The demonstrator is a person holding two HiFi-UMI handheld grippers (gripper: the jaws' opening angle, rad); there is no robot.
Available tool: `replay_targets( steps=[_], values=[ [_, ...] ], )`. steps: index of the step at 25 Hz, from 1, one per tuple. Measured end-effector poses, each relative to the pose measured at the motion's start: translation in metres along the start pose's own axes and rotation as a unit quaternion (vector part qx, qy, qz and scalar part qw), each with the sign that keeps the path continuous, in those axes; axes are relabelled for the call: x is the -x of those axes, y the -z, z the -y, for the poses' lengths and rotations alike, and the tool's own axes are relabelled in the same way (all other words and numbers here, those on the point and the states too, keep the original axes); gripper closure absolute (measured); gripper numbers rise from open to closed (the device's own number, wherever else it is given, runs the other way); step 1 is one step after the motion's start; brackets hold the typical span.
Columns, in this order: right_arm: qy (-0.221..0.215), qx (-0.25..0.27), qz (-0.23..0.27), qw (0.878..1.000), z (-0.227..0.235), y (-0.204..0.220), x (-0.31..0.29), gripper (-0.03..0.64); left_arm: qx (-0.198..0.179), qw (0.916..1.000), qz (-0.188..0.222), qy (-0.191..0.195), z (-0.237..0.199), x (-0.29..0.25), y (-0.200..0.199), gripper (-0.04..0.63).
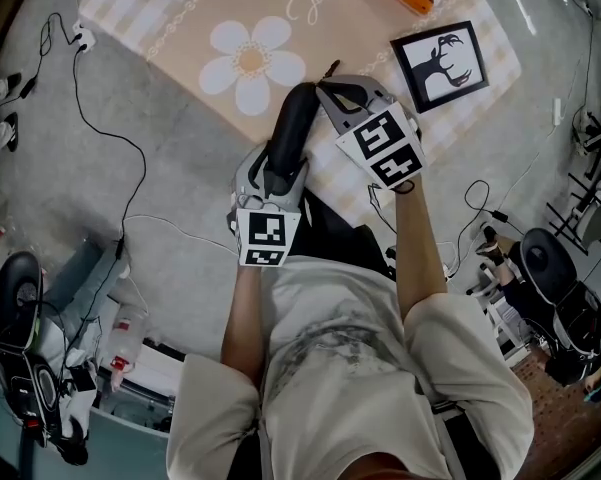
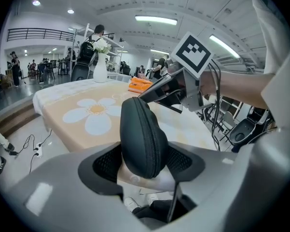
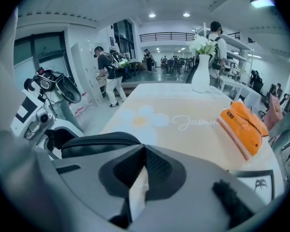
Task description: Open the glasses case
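Black glasses case [image 2: 141,134] | apparently zipped shut | in left gripper [image 2: 144,164] jaws

Left gripper [image 1: 283,163]: centre of the head view, pointing toward the top of the frame and angled downward. Jaws stand wide, and both pads press on the flanks of the glasses case [image 2: 140,134], which stands on end between them. Its marker cube [image 1: 267,236] faces the camera.

Right gripper [image 1: 327,88]: just right of centre, angled toward the upper left. Jaws are closed together, with the tips at the far end of the case.

Left forearm [image 1: 242,308] and right forearm [image 1: 418,238]: bare, extending from short sleeves at the bottom of the frame up to the grippers.
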State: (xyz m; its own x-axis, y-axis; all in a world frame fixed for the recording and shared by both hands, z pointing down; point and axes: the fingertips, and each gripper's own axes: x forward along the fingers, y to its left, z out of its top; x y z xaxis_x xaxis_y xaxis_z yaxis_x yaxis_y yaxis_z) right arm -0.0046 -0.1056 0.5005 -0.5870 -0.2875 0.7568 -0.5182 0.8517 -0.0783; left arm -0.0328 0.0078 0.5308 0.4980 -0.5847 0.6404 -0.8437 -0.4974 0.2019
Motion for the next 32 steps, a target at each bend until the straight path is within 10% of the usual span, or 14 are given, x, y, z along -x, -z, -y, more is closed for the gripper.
replay_targets(
  steps=[32],
  values=[
    [0.010, 0.074, 0.082, 0.994, -0.038, -0.022, 0.019, 0.548, -0.016, 0.9973, 0.059, -0.041, -0.017, 0.039, -0.055, 0.315]
  ],
)
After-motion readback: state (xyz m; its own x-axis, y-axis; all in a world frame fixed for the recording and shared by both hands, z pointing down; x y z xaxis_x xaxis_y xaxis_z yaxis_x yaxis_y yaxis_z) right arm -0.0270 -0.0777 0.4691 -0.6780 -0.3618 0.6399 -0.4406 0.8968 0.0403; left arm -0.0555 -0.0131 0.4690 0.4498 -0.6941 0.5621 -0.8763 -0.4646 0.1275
